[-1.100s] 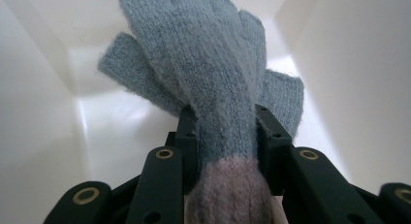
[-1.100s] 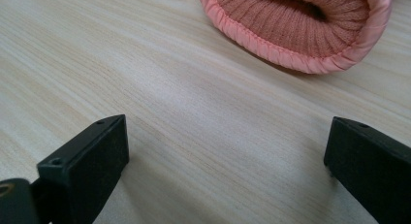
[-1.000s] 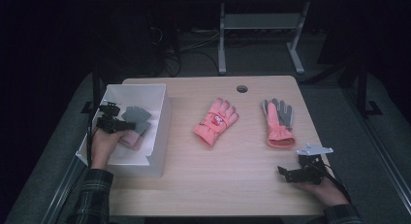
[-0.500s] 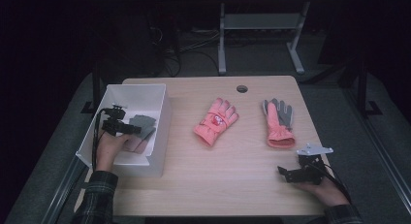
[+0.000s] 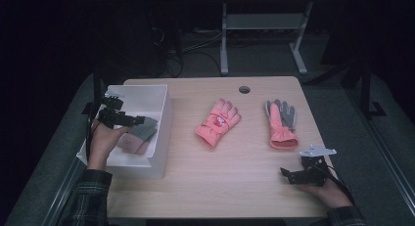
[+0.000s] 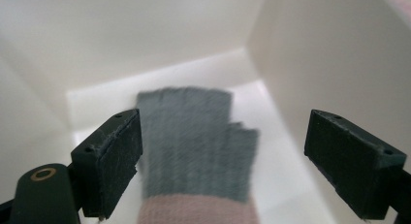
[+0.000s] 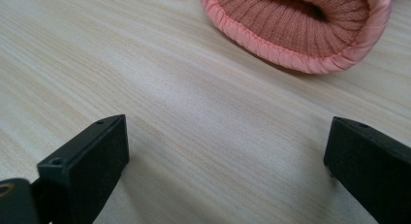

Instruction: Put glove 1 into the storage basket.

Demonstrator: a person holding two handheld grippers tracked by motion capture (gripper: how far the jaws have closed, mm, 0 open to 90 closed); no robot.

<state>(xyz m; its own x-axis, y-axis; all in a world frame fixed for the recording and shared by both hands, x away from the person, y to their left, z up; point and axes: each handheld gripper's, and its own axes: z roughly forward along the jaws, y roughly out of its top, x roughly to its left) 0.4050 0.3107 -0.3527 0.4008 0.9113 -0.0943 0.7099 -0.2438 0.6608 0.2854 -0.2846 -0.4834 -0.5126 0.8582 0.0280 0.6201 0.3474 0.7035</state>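
The left gripper [image 5: 128,120] hangs inside the white box [image 5: 161,138] at the table's [image 5: 244,187] left edge, jaws spread wide and empty. In the left gripper view the grey glove [image 6: 194,146] lies flat on the box floor straight ahead of the jaws and between them, its pink cuff toward the camera and its fingertips pointing away. So its long axis runs along the gripper's line of sight, not across it. The jaws straddle the cuff end without touching it. I judge the glove has just been let go here; if so, the next move is a plain lift out of the box, clear of the near wall.

The right gripper [image 5: 298,174] rests low at the table's near right corner, jaws also spread, nothing between them. Just ahead of it, seen from above, lies the grey-palmed pink glove [image 5: 281,123], cuff toward the gripper and fingers pointing to the far side. That open ribbed cuff [image 7: 300,25] sits beyond the jaws and a little right in the right gripper view. The right hand is clearly nearer to it than the left.

The count: 3 gloves in view, 1 in the box and 2 on the table, the second being the pink glove [image 5: 218,122] near the middle; 1 box; 2 grippers.
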